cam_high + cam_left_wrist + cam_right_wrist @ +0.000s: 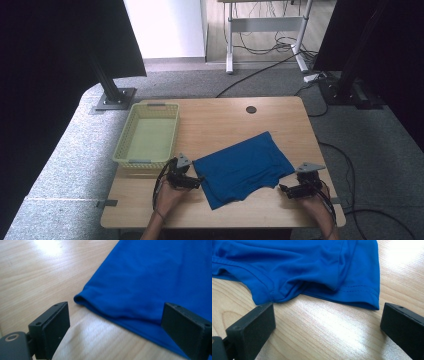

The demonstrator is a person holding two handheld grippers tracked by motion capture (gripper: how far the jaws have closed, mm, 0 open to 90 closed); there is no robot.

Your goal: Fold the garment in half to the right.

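Cloth (243, 168) flat on the table (225, 120), basket (148, 135) to its left toward the far side, my left gripper (199, 181) just left of the cloth, my right gripper (283, 188) at its right near corner.

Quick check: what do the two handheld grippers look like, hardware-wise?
Both the left gripper and right gripper are black, each with two flat, blocky rectangular jaws with small screw holes. A grey three-cornered plate sits on top of each, and dark cables trail back along bare forearms; no sleeves visible.

Black grippers, grey triangular plates, trailing cables.
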